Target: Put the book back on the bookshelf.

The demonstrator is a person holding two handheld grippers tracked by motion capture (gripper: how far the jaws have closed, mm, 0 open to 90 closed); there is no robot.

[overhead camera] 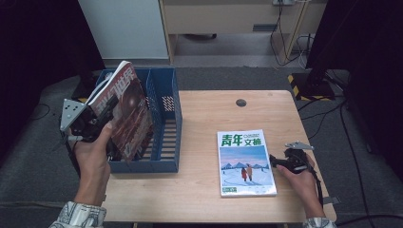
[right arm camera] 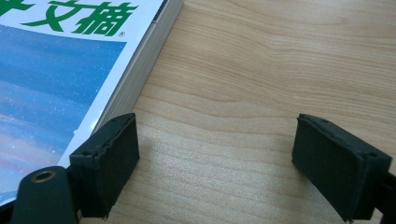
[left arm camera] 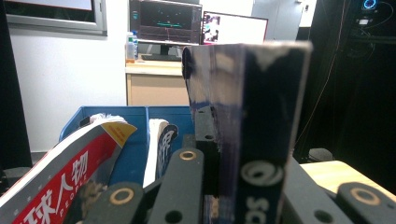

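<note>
My left gripper (overhead camera: 110, 107) is shut on a magazine with a dark reddish cover (overhead camera: 130, 109), held upright and tilted over the left slot of the blue file rack (overhead camera: 166, 90). In the left gripper view the held magazine (left arm camera: 252, 107) stands edge-on between the jaws, with the rack (left arm camera: 130, 116) behind it. A red-covered magazine (left arm camera: 60, 182) and another one (left arm camera: 161, 144) stand in the rack. A green-titled magazine with a snow scene (overhead camera: 246, 164) lies flat on the table. My right gripper (overhead camera: 274, 161) rests open at its right edge, and nothing sits between the pads (right arm camera: 105, 168).
The wooden table (overhead camera: 214, 114) has a round hole (overhead camera: 241, 102) near its back edge. The rack's right slot (overhead camera: 164, 137) has a slatted floor. Cables and a black stand base with striped tape (overhead camera: 309, 83) lie on the floor behind right.
</note>
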